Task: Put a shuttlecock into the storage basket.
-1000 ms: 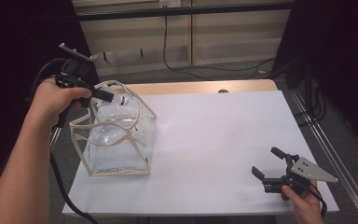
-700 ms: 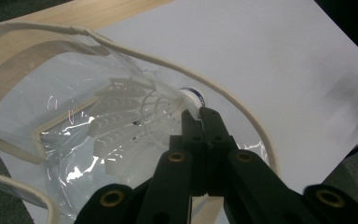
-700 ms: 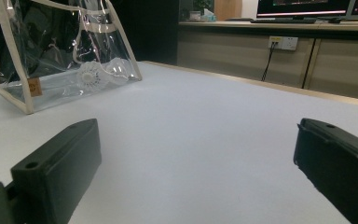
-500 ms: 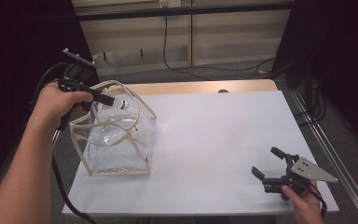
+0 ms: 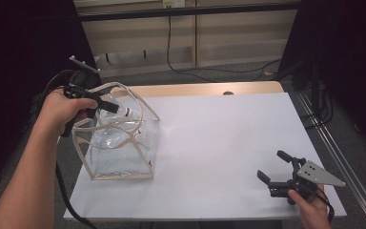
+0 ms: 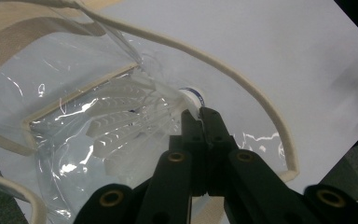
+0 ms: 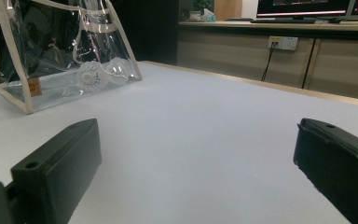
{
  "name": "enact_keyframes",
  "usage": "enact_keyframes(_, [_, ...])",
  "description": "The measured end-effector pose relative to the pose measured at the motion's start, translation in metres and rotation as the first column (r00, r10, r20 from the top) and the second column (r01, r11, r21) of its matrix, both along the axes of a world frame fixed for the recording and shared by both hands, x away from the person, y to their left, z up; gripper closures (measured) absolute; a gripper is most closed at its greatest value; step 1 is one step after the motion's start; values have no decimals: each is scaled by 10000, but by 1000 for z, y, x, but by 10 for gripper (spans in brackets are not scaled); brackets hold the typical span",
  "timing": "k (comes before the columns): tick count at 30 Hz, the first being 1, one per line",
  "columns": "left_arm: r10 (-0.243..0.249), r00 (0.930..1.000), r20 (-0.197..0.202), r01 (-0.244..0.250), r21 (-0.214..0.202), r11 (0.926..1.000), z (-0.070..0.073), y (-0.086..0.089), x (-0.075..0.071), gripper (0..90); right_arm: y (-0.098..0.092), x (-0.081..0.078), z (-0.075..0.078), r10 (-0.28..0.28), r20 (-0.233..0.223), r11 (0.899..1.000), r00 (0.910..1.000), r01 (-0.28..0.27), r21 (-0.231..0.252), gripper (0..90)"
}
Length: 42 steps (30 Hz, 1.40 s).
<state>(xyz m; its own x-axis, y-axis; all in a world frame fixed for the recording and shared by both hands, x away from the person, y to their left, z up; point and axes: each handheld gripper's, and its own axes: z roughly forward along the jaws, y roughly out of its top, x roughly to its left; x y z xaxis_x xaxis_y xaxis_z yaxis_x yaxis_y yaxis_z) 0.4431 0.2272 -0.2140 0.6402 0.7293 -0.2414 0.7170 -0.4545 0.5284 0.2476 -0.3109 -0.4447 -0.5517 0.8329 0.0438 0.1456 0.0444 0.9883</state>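
My left gripper point(image 5: 106, 104) is over the open mouth of the clear plastic tote bag point(image 5: 119, 148), which stands at about nine o'clock on the white tabletop point(image 5: 219, 143). Its jaws are closed on a shuttlecock point(image 6: 168, 109), pinching it at the rounded cork tip with the blue band. In the left gripper view the cork point(image 6: 192, 97) sits right at my jaw ends and the white feather skirt point(image 6: 126, 116) fans away toward eight o'clock, down into the bag's mouth. So the shuttlecock's long axis runs roughly from two o'clock to eight o'clock in that view, cork up toward me, feathers lowest. From the high view it lies tilted, cork toward nine o'clock and skirt toward three o'clock, just inside the bag's cream-trimmed rim. One cream handle point(image 6: 242, 88) loops around the near side of the jaws.

In the right gripper view, another white shuttlecock point(image 7: 91, 74) rests on the bottom of the bag.

My right gripper point(image 5: 277, 172) hovers low at about five o'clock on the tabletop, well apart from the bag, its jaws spread wide with nothing between them.
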Motion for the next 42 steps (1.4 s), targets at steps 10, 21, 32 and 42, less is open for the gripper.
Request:
enact_keyframes(10, [-7, 9999, -136, 7, -10, 10000, -9, 1, 0, 900, 0, 0, 0, -3, 10, 10000, 10000, 4, -15, 5])
enact_keyframes(21, [-6, 9997, -231, 4, -91, 10000, -14, 2, 0, 898, 0, 0, 0, 5, 16, 10000, 10000, -5, -65, 5])
enact_keyframes(32, [21, 9997, -247, -25, -187, 9998, -21, 2, 0, 893, 0, 0, 0, -12, 6, 10000, 10000, 12, -57, 6])
enact_keyframes(42, [93, 9995, -301, -102, -270, 9996, -26, 3, 1, 871, 1, 0, 0, 16, -15, 10000, 10000, -16, -60, 6])
